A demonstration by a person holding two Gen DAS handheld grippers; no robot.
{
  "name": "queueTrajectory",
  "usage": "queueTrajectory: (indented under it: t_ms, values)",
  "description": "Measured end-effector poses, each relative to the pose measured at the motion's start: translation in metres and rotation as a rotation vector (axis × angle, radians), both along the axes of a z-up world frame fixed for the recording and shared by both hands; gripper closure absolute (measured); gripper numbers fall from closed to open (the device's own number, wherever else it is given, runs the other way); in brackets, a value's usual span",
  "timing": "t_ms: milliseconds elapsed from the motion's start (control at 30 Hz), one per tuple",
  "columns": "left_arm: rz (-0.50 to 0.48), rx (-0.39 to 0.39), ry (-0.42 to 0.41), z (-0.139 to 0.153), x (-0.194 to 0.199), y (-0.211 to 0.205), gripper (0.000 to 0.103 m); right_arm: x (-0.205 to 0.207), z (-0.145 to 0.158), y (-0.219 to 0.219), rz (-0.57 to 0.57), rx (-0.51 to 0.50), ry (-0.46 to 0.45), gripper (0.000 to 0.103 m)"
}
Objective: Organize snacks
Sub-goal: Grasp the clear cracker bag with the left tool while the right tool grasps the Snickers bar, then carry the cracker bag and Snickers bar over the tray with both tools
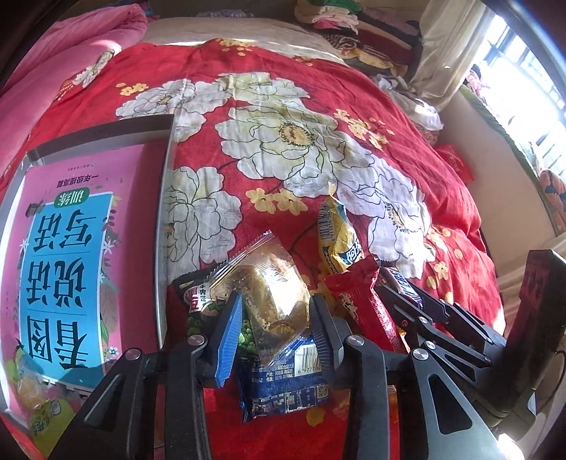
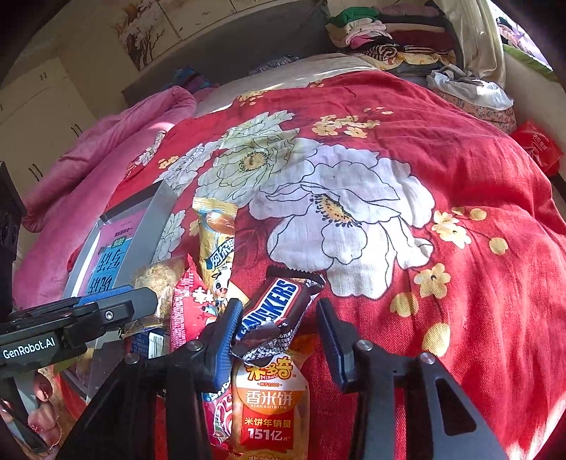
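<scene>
A heap of snack packets lies on the red flowered bedspread (image 1: pixel 318 88). My left gripper (image 1: pixel 277 329) is shut on a clear packet with a brown pastry (image 1: pixel 272 293), which rests on a blue packet (image 1: pixel 283 382) and a green-black one (image 1: pixel 191 297). My right gripper (image 2: pixel 279 329) stands around a Snickers bar (image 2: pixel 279 304). Its blue pad touches the bar, and a narrow gap shows at the other finger. Under the bar lies an orange rice-cracker packet (image 2: pixel 269 396). A yellow packet (image 1: pixel 336 237) and a red one (image 1: pixel 357 293) lie between the two grippers.
A grey tray (image 1: pixel 166 212) holding a pink and blue book (image 1: pixel 70 247) sits left of the heap. A pink quilt (image 2: pixel 106 141) lies at the far left, folded clothes (image 2: pixel 389 32) at the head of the bed. A hand (image 2: pixel 42 389) holds the left gripper.
</scene>
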State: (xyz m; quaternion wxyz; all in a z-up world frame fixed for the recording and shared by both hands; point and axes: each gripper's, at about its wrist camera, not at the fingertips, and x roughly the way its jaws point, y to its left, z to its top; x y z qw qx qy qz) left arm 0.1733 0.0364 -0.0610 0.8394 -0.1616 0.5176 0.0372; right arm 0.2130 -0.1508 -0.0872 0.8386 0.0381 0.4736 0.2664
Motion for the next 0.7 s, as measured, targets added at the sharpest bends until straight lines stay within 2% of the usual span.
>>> queueTrajectory:
  t_ms: [33,433,700]
  values:
    - [0.004,0.0,0.003,-0.001,0.001,0.0,0.064,0.002,-0.001,0.001,0.003,0.004,0.005,0.065]
    - [0.018,0.008,0.031,-0.008,0.02,-0.007,0.063,0.007,-0.008,0.005,0.024,-0.013,-0.004,0.068]
    - [0.041,-0.032,0.051,-0.018,0.033,-0.009,0.064,0.007,-0.006,0.001,0.028,0.01,-0.007,0.069]
